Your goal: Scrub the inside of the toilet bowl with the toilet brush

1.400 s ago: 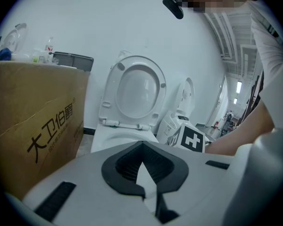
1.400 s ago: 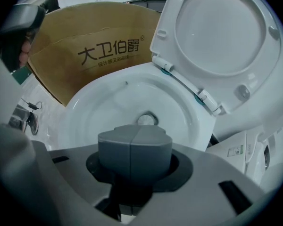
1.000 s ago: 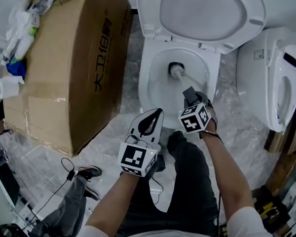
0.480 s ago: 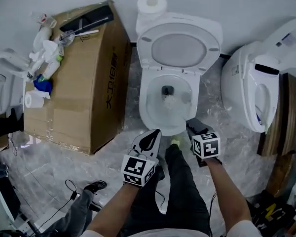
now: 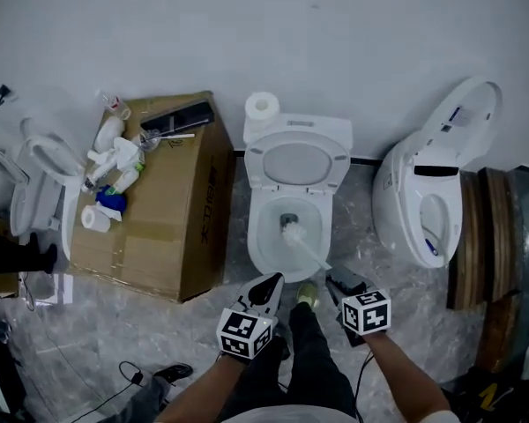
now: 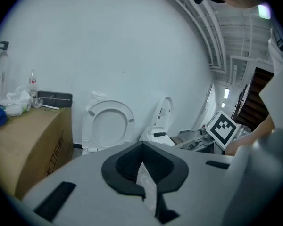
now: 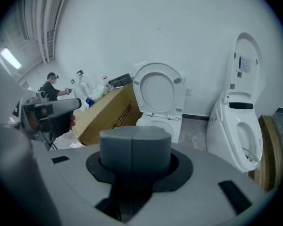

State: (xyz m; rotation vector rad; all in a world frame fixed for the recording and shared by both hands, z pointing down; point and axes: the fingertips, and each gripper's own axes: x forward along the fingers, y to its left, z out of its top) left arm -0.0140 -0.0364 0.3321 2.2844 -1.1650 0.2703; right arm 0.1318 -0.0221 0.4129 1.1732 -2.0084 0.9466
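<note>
1. Well, my right gripper [image 5: 344, 287] is clamped on the thick grey handle [image 7: 134, 147] of the toilet brush [image 5: 303, 247]. In the right gripper view that handle fills the space between the jaws.
2. From there the brush slants down and away from me into the toilet bowl [image 5: 257, 239]. Its white head sits low inside, close to the dark drain opening.
3. My left gripper [image 5: 273, 282] has its jaws drawn together at the tips and nothing between them. It hangs just short of the bowl's near rim, beside the right gripper.
4. The toilet's lid [image 5: 295, 164] stands raised against the cistern, and a roll of toilet paper [image 5: 263, 107] sits on top of the cistern.
5. Left of the toilet, just beside it, is a big cardboard box [image 5: 172, 236]. A clutter of bottles [image 5: 115, 161] lies on its top.
6. Right of my toilet, apart from it, stands a second toilet [image 5: 423, 210] with its own lid up.
</note>
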